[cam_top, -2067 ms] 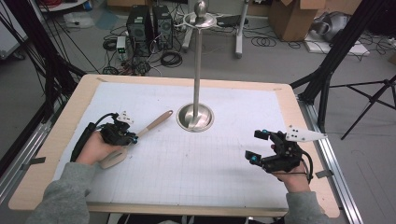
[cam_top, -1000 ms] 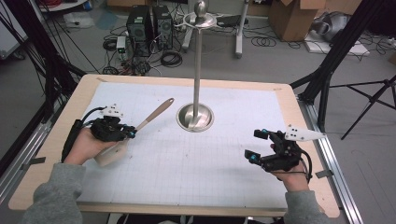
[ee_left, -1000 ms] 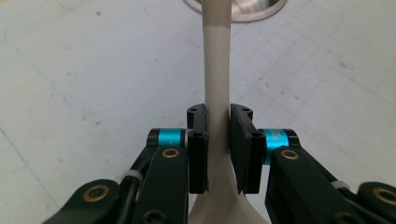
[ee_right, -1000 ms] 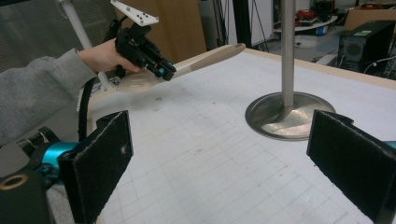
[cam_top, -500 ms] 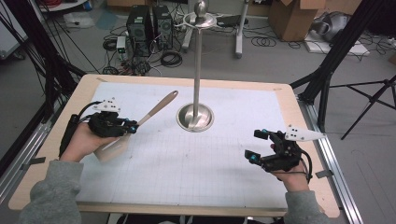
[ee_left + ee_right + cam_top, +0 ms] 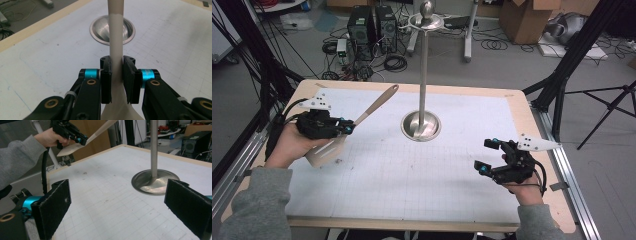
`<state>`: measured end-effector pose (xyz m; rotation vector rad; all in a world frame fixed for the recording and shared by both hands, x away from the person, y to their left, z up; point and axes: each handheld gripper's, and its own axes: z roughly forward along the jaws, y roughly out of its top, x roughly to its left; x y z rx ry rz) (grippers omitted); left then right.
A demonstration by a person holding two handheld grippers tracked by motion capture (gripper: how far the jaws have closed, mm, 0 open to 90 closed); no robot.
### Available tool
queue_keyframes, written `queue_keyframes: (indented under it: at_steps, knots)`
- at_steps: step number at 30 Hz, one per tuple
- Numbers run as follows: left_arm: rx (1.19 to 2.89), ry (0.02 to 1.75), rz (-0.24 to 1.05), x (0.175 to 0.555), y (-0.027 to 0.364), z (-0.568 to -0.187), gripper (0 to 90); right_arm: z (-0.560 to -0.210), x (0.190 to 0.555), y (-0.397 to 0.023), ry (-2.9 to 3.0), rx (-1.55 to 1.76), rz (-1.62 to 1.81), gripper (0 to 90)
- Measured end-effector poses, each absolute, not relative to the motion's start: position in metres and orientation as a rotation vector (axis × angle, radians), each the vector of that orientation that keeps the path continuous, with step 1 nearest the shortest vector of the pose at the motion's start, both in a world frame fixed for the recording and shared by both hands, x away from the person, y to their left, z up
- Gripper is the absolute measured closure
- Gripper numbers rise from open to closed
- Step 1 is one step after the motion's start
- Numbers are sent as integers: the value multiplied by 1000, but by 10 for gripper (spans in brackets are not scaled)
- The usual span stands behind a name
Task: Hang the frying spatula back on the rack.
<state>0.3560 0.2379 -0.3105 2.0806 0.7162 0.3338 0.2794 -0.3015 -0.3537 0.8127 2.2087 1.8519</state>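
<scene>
The left gripper (image 6: 346,126) is gripping the spatula (image 6: 374,106) near the counter's (image 6: 522,107) left edge, while the right gripper (image 6: 488,155) is resting open-jawed over bare grid beside the stand (image 6: 422,125).

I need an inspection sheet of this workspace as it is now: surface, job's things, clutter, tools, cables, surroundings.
Surface: white gridded mat on a wood-edged table, a few faint marks.
Job's things: beige spatula lifted off the mat, handle up toward the metal stand.
Clutter: nothing seen.
Tools: left tool shut on the spatula's neck; right tool open, holding nothing, low over the mat.
Cables: black cable trailing from the left tool.
Surroundings: computer towers, cardboard boxes, floor cables.
</scene>
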Motion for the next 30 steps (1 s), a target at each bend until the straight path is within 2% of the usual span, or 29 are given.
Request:
queue_keyframes:
  at_steps: [30]
  knots:
    - [2005,674,336,361,245,-268,774,-352,279,-305,2191,815,1868,60]
